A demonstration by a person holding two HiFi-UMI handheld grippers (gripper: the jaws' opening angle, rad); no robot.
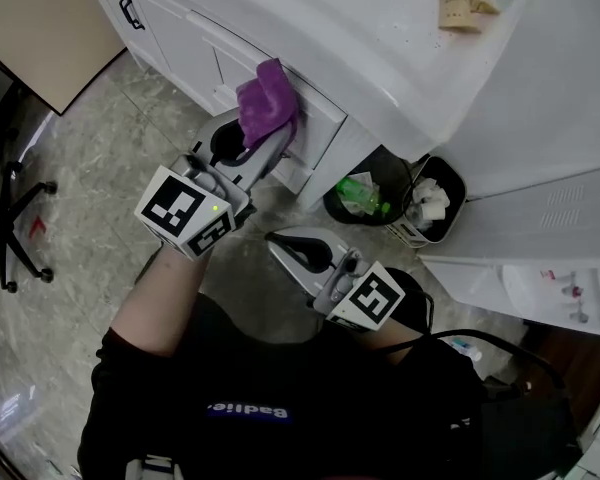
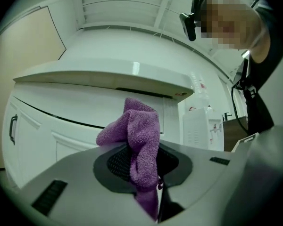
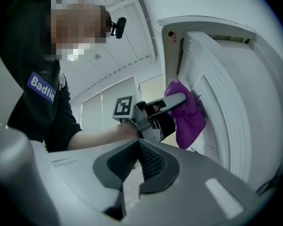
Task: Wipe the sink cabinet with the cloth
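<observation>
My left gripper (image 1: 265, 138) is shut on a purple cloth (image 1: 267, 98) and holds it against the front of the white sink cabinet (image 1: 195, 48), just under the countertop overhang. In the left gripper view the cloth (image 2: 140, 135) bunches out between the jaws of that gripper (image 2: 144, 149), with the cabinet front (image 2: 80, 109) close behind. My right gripper (image 1: 278, 240) hangs lower, over the floor, shut with nothing in it. In the right gripper view its jaws (image 3: 137, 147) meet, and beyond them the cloth (image 3: 187, 114) touches the cabinet panel (image 3: 226, 107).
Two black bins stand by the cabinet's corner, one with green rubbish (image 1: 362, 196), one with white paper (image 1: 435, 203). Bottles (image 1: 460, 3) lie on the countertop. A black door handle (image 1: 130, 11) is at upper left. An office chair (image 1: 10, 218) stands at far left.
</observation>
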